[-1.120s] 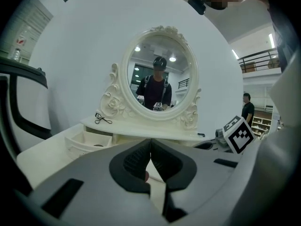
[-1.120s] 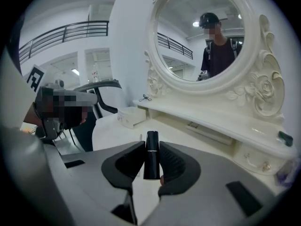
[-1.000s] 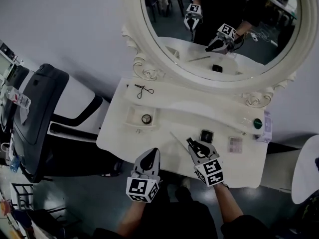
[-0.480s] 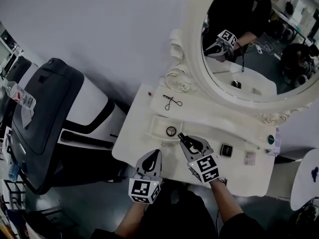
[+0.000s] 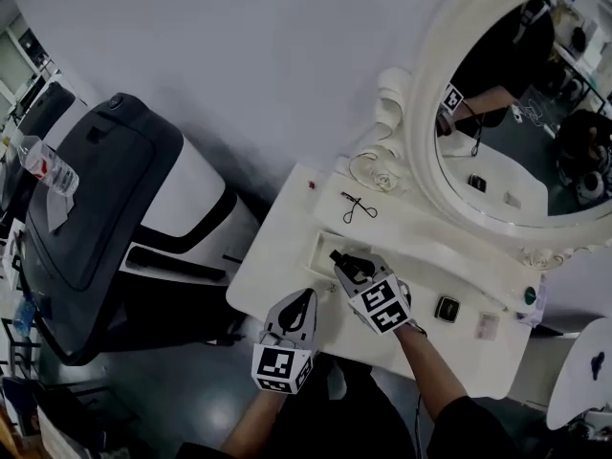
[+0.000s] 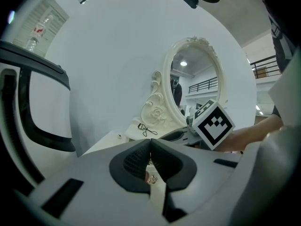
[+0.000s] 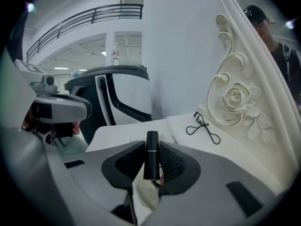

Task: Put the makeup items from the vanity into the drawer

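My right gripper (image 5: 338,259) is shut on a black lipstick tube (image 7: 151,161), which stands upright between the pads. It hangs over the shallow white drawer tray (image 5: 322,246) set into the left part of the vanity top (image 5: 277,261); the gripper hides most of the tray. An eyelash curler (image 5: 359,208) lies beyond it, near the carved rose of the mirror frame, and shows too as the black curler (image 7: 202,126). My left gripper (image 5: 303,301) is shut and empty at the vanity's front edge, just left of the right one. Its jaws (image 6: 150,155) meet with nothing between them.
A black compact (image 5: 447,309), a small pinkish palette (image 5: 489,325) and a green round item (image 5: 531,295) lie on the right part of the vanity. The oval mirror (image 5: 516,132) rises behind. A black-and-white chair (image 5: 105,199) stands to the left, a water bottle (image 5: 43,165) beyond it.
My right gripper has carried the lipstick tube leftward from beside the compact to above the drawer tray. The head view has swung left. The left gripper has stayed at the front edge.
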`<state>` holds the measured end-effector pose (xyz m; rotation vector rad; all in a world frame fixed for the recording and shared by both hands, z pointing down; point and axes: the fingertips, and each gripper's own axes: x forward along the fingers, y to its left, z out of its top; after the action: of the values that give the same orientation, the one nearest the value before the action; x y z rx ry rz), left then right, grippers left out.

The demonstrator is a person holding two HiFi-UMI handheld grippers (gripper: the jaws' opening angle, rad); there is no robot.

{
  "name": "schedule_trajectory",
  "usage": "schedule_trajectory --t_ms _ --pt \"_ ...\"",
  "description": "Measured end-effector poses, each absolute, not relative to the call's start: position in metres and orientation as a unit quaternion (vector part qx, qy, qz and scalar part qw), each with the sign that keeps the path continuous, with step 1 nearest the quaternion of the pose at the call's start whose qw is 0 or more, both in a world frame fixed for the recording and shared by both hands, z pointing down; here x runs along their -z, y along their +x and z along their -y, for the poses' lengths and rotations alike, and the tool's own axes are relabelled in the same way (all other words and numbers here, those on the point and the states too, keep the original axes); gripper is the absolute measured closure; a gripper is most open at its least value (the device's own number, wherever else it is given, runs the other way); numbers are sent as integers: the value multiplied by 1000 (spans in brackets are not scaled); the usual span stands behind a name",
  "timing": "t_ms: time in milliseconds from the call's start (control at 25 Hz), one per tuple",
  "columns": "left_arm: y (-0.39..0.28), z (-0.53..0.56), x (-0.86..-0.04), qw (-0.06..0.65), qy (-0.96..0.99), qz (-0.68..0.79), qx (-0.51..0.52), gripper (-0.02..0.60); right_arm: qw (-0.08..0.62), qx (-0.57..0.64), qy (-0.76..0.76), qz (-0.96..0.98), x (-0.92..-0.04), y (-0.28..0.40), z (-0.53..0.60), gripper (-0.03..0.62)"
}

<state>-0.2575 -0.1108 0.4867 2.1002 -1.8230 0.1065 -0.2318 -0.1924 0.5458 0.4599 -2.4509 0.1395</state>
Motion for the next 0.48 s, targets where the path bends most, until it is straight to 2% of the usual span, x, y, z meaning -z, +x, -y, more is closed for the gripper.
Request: schedule_trajectory --t_ms 480 --pt "-254 118 -496 193 726 659 -37 566 368 -48 122 921 -579 -246 199 488"
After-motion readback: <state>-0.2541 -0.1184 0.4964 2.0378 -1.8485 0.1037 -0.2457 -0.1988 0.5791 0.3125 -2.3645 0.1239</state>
